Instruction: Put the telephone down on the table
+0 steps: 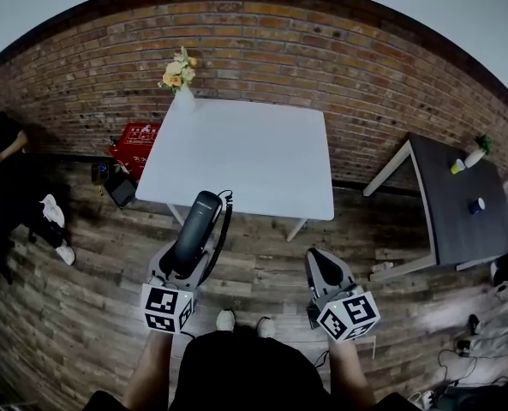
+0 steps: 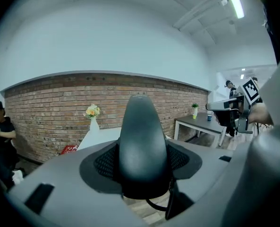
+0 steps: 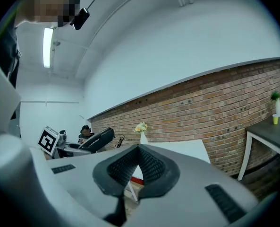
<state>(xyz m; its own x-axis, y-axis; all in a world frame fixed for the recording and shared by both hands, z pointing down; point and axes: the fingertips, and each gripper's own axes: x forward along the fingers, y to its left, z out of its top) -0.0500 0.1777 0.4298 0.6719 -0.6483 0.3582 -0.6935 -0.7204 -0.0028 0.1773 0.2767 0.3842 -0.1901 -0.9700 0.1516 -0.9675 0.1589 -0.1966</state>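
Observation:
A black telephone handset (image 1: 194, 232) with a coiled cord lies lengthwise between the jaws of my left gripper (image 1: 183, 255), which is shut on it. In the left gripper view the handset (image 2: 142, 141) stands up between the pads and fills the middle. It is held in the air over the wooden floor, just short of the near edge of the white table (image 1: 254, 157). My right gripper (image 1: 322, 268) is shut with nothing in it, its pads (image 3: 151, 167) meeting. From the right gripper view the handset (image 3: 98, 140) shows at the left.
A white vase of flowers (image 1: 182, 80) stands at the white table's far left corner. A dark table (image 1: 455, 204) with small items is at the right. A red box (image 1: 136, 144) and a person (image 1: 14, 182) are at the left, by the brick wall.

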